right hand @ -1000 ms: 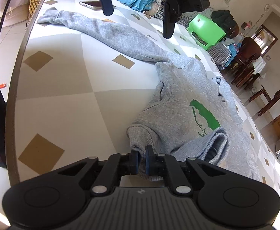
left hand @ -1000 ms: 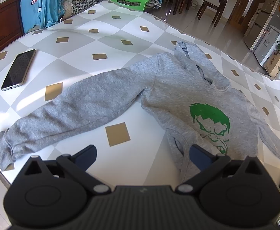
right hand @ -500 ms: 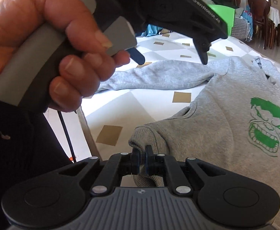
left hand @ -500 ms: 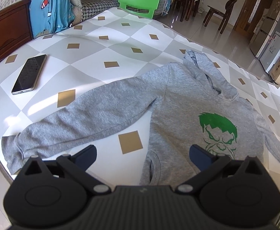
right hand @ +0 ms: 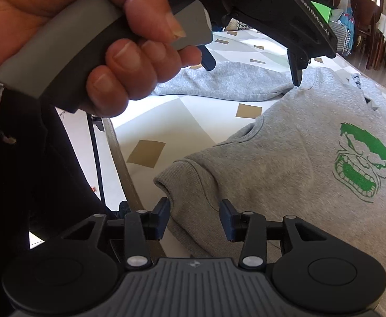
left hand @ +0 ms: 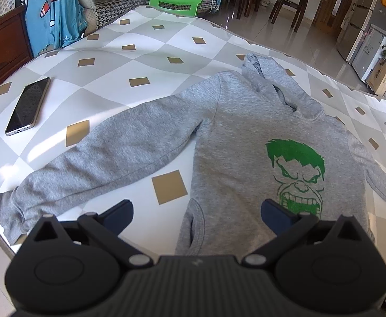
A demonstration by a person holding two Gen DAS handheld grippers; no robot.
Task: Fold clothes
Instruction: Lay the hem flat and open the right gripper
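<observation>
Released from its pinch a second ago, the grey hoodie (right hand: 285,158) lies flat on the checked surface (left hand: 166,39) as the right gripper (right hand: 195,218) opens over its hem; the left gripper (left hand: 196,212) hovers wide open, empty.

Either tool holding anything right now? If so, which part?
Nothing held. The right tool is opening: the hoodie hem corner sits between its pads, unpinched. The left tool is wide open above the hoodie.
</observation>
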